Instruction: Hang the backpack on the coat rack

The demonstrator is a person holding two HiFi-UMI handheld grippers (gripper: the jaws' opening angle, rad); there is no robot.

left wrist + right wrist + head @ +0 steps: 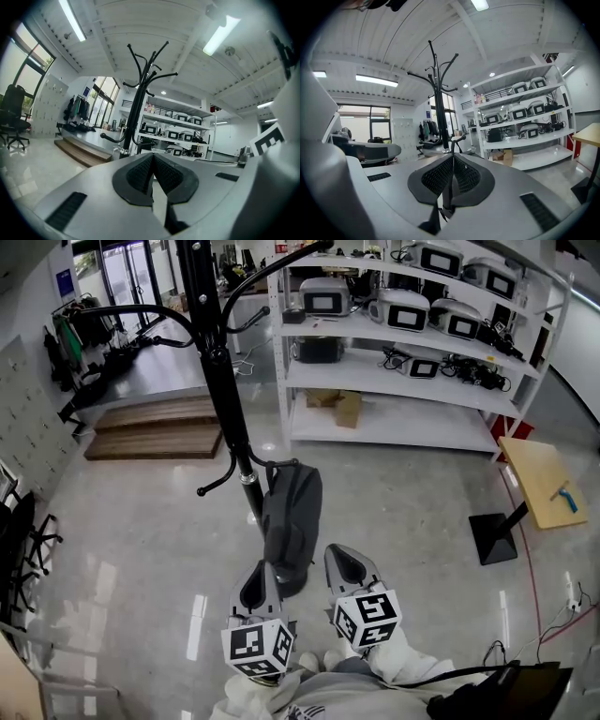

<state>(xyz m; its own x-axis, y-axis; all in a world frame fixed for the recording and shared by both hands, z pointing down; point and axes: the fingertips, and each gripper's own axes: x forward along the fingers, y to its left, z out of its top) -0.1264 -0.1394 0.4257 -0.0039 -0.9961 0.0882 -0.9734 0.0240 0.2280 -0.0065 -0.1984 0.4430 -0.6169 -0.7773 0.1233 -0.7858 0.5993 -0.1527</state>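
Backpack (291, 521) hangs lengthwise down from coat rack (223, 381).

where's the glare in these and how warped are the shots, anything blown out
Head view: wide-angle bend bows the white shelving and the coat rack pole; the glossy floor carries pale reflection streaks. Left gripper view: the ceiling light strips blow out to white, and the corners go black. Right gripper view: same black corners, even light, coat rack dark against the pale ceiling.
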